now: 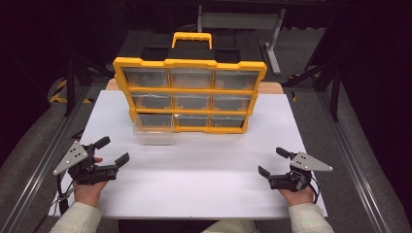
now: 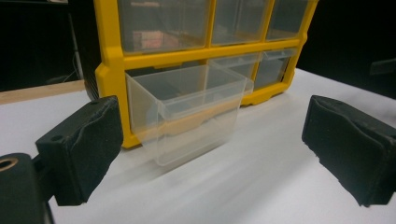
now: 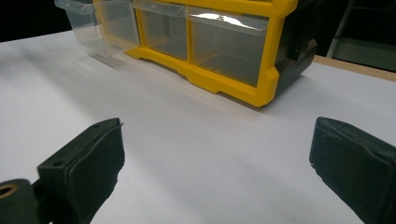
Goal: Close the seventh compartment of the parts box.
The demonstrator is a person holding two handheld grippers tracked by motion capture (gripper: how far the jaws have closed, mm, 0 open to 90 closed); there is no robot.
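Table: flat white rectangular tabletop (image 1: 194, 179), with a strip of bare wood along its far edge.
Cabinet: yellow-framed plastic organiser cabinet (image 1: 190, 90) with a black back and a yellow carry handle on top, standing upright at the far middle of the table; three rows of three clear drawers facing the near side.
Pulled drawer: clear plastic bottom-left drawer (image 1: 154, 131), drawn partly out of the cabinet toward the near side, its front end over the white top; appears empty in the left gripper view (image 2: 189, 112).
Other drawers: pushed in, flush with the yellow frame.
Left gripper: black two-jaw gripper (image 1: 111, 151) with a grey three-cornered plate, held in the left hand (image 1: 90, 191) at the near left; jaws spread wide, holding nothing, aimed at the pulled drawer, well apart from it.
Right gripper: matching black gripper (image 1: 273, 161) in the right hand (image 1: 297, 195) at the near right; jaws likewise parted, nothing between them, over bare table.
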